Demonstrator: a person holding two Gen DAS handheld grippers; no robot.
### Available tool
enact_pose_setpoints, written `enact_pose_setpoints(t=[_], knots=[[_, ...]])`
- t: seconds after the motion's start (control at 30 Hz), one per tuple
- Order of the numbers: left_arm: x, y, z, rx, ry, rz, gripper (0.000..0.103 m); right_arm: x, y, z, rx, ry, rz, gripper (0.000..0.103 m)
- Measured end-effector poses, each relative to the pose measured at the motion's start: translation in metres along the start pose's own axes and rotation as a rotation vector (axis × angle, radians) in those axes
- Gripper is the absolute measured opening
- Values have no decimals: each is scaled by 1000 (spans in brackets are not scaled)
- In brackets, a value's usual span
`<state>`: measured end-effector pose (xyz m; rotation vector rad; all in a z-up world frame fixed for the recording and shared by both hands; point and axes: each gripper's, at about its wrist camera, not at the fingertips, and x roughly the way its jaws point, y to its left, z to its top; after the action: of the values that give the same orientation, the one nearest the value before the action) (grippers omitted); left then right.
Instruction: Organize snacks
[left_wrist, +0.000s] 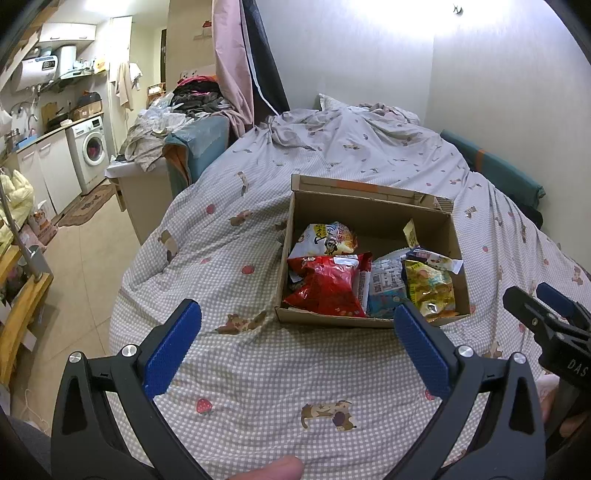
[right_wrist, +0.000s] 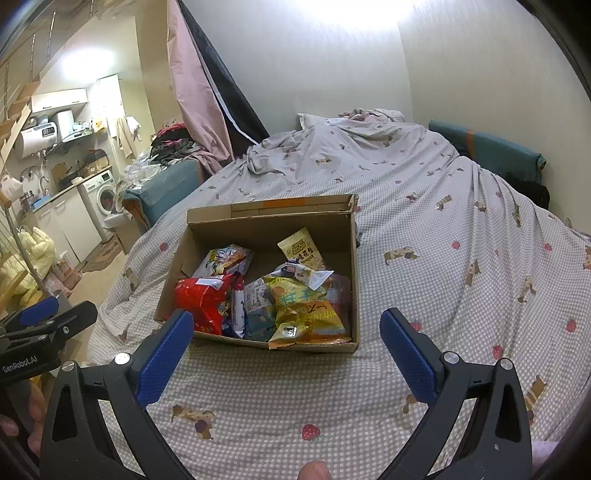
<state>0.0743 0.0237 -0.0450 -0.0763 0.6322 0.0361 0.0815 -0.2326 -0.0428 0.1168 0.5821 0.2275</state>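
Both claws, left (left_wrist: 297, 321) and right (right_wrist: 286, 328), hover spread wide and empty over the bed (right_wrist: 258, 398). Just beyond them the cardboard box (right_wrist: 352, 291) holds snack packets: red bag (right_wrist: 205, 299), yellow bag (right_wrist: 306, 314), others half buried and unreadable.

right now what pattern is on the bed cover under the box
Small grey-and-white checks with strawberries and dogs on the bed cover; clearest in the right wrist view.

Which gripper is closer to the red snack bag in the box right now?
Left, by a little. The left gripper hangs open just short of the box's near wall, below the red bag. The right gripper, also open, sits further toward the yellow bag.
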Motion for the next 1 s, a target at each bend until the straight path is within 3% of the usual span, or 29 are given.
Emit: enact_pose_setpoints(t=[1.0], knots=[[1,1,0,0,6,-2,103,0,-1,0,-2,-2,0,103]])
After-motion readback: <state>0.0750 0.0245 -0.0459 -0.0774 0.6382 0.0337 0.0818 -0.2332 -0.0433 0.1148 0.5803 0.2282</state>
